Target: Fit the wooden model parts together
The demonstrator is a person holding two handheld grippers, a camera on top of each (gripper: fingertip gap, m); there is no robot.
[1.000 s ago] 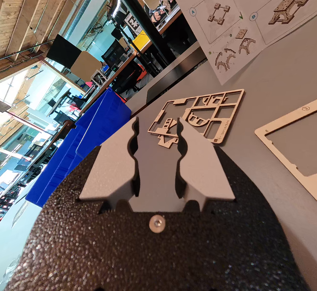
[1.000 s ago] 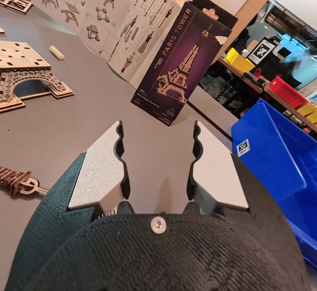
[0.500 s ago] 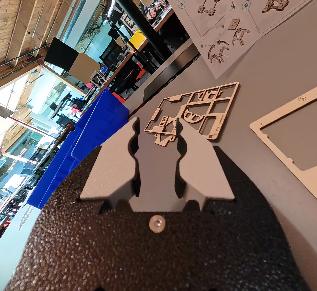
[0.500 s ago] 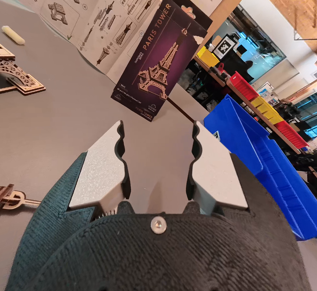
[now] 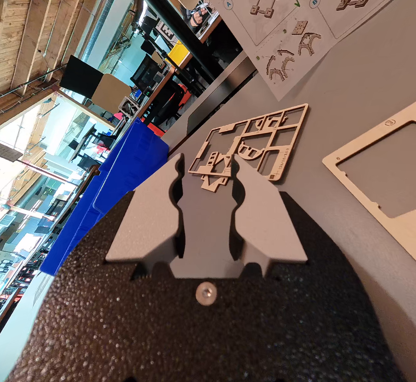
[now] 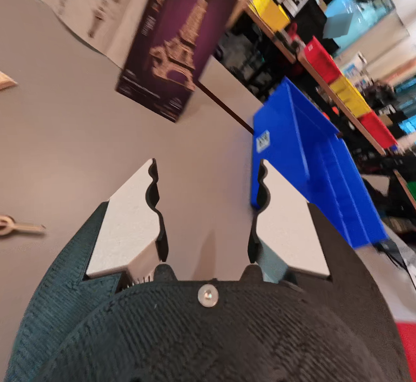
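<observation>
Clearly my left gripper (image 5: pixel 207 164) and right gripper (image 6: pixel 208 164) gape empty, so I'd pinch the thin, brittle wooden sheet (image 5: pixel 276 132) ahead by its outer frame

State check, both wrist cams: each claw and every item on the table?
left claw: open, empty
right claw: open, empty
wooden parts sheet: flat, mostly punched out
empty wooden frame: flat
instruction sheet: unfolded
purple box: upright, blurred
blue bin: contents hidden

The right gripper (image 6: pixel 208 164) has swung rightward, bringing the blue bin (image 6: pixel 315 157) nearer centre.
</observation>
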